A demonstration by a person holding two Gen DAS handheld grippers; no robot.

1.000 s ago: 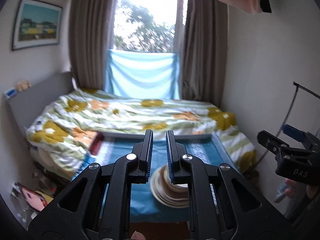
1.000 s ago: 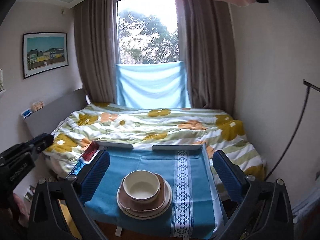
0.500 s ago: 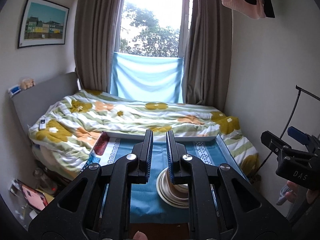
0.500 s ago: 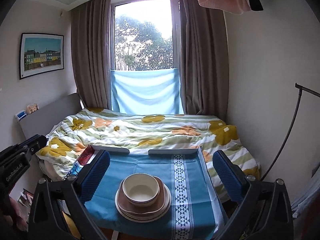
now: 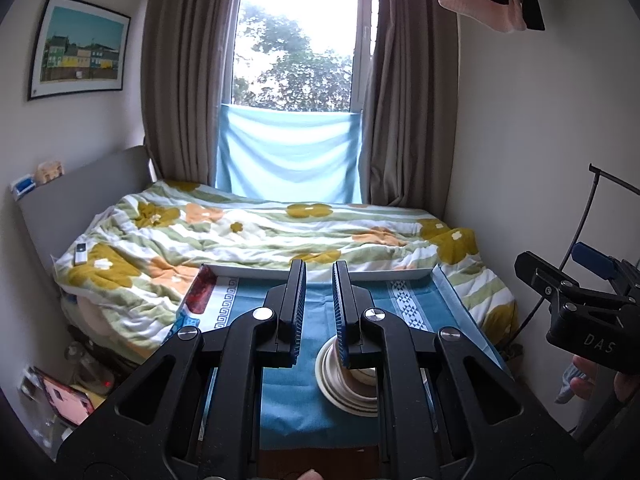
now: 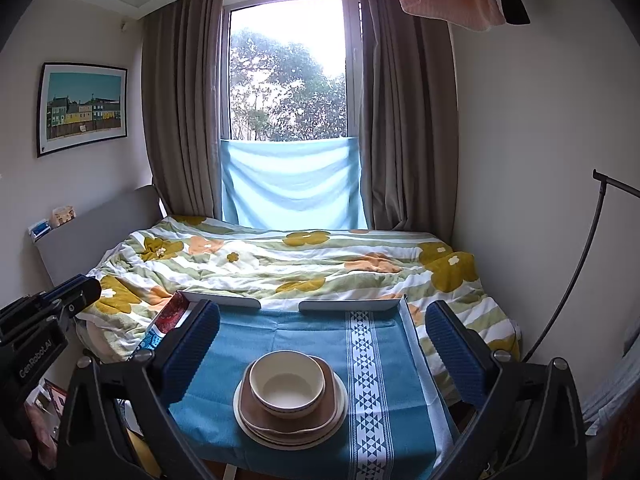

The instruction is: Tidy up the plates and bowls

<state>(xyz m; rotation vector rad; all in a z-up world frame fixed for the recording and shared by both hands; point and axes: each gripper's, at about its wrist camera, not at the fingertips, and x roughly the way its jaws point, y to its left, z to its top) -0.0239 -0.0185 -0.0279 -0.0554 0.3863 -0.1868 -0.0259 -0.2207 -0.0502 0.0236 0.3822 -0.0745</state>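
A cream bowl [image 6: 287, 383] sits on a brown squarish plate [image 6: 256, 408], on a stack of cream plates [image 6: 332, 426], on a small table with a blue cloth [image 6: 224, 344]. My right gripper [image 6: 320, 348] is wide open and empty, held above and in front of the stack, one finger at each side. My left gripper [image 5: 319, 308] has its jaws nearly together with nothing between them, raised over the table's near left. The stack [image 5: 330, 384] shows partly hidden behind its right finger. The right gripper [image 5: 576, 304] shows at the left wrist view's right edge.
A bed with a floral duvet [image 6: 280, 264] lies just behind the table. A window with curtains [image 6: 288, 80] is at the back. A black stand pole [image 6: 580, 264] leans by the right wall. Clutter lies on the floor [image 5: 60, 392] at left.
Both grippers have pulled back and risen a little, so the table looks lower and farther. The left view has swung left, leaving the stack to the right. Jaws unchanged.
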